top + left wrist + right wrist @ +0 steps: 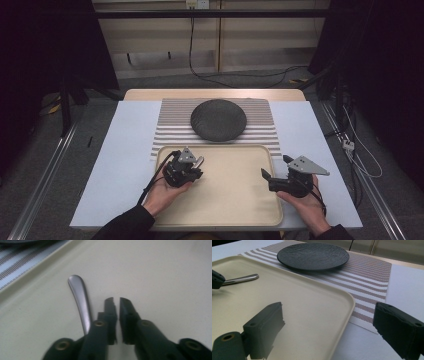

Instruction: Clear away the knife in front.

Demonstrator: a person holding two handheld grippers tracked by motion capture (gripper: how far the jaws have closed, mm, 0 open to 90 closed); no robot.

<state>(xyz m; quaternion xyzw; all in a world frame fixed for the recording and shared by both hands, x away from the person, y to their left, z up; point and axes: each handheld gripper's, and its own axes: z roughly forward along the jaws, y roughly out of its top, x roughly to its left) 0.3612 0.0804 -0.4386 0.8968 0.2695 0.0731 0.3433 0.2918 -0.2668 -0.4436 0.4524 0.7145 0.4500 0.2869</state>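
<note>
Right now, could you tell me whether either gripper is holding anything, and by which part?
Nothing is held. The left gripper has its jaws shut on nothing; the metal handle lies beside them, outside the grip. The right gripper stands open and empty.

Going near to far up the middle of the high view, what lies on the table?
Beige tray → striped placemat → dark round plate → bare wooden table edge.

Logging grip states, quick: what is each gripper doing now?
Left gripper: shut; silver metal handle lies beside its jaws, not between.
Right gripper: open, empty.
</note>
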